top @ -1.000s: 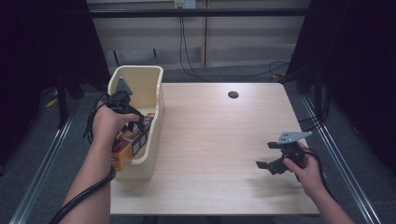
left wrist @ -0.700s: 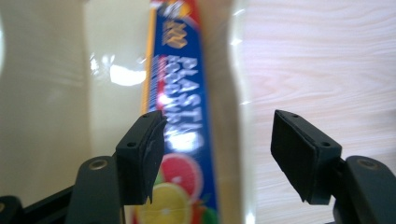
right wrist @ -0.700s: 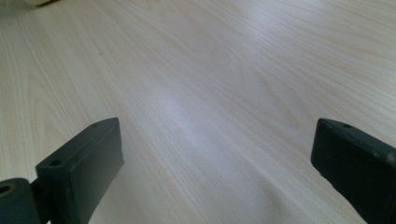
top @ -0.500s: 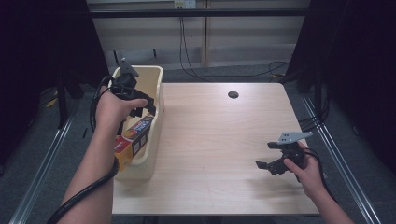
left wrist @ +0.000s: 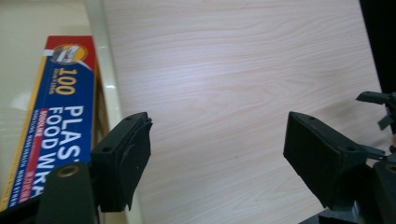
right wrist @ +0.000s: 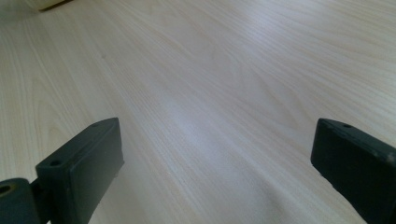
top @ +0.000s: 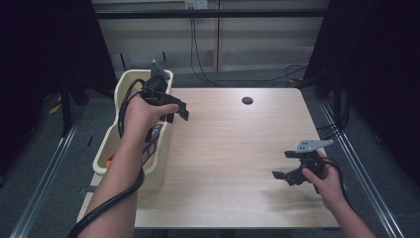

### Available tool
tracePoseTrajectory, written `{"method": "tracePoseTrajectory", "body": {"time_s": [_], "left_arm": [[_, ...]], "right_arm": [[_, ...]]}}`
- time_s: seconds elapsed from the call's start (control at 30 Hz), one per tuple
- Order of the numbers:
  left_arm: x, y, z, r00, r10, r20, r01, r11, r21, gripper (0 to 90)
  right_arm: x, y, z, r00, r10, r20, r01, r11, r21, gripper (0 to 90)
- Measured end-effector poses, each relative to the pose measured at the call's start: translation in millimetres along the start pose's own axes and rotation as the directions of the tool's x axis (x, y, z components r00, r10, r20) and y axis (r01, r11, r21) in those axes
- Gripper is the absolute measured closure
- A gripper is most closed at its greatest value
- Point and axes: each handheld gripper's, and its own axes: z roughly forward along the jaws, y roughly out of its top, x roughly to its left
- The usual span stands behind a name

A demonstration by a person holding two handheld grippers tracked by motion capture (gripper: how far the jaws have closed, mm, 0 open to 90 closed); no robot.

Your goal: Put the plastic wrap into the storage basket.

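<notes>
Light wood table (top: pixel 233 148), pale grain running near-to-far. Cream bin (top: pixel 161 171) sits on its left edge, long side along the edge, w/ a blue-and-red wrap box (left wrist: pixel 51 116) inside. Small dark round hole (top: pixel 247 100) far side, right of centre. Rest of top bare wood.

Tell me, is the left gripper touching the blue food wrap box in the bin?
Apart. In the left gripper view, the left gripper is open with only bare table between its fingers; the box lies in the bin beyond.
</notes>
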Motion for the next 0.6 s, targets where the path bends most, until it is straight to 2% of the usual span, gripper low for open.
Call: {"method": "tracePoseTrajectory", "body": {"time_s": [0.17, 0.2, 0.27, 0.37, 0.6], "left_arm": [[-7.2, -0.1, 4.3, 0.9998, 0.01, 0.019, -0.01, 0.9999, -0.008, 21.3], [-8.0, -0.7, 8.6, 0.9991, -0.008, 0.041, 0.007, 0.9999, 0.013, 21.1], [-8.5, -1.2, 10.7, 0.9988, -0.006, 0.049, 0.005, 0.9997, 0.022, 21.0], [-12.2, -2.7, 16.2, 0.9991, 0.018, 0.04, -0.018, 0.9997, 0.018, 21.0], [-18.3, -9.1, 34.7, 0.9969, 0.057, 0.054, -0.057, 0.9983, 0.008, 18.1]], "right_arm": [[0.4, 0.1, 0.2, 1.0, -0.001, 0.003, 0.001, 1.0, 0.001, 2.1], [0.8, 0.4, 0.3, 1.0, -0.002, 0.001, 0.002, 1.0, 0.002, 2.1], [0.9, 0.6, 0.3, 1.0, -0.002, 0.0, 0.002, 1.0, 0.004, 2.1], [0.8, 0.7, 0.1, 1.0, -0.001, -0.003, 0.001, 1.0, 0.004, 2.1], [1.0, 0.4, 0.8, 1.0, -0.006, 0.004, 0.006, 1.0, 0.004, 2.1]]}}
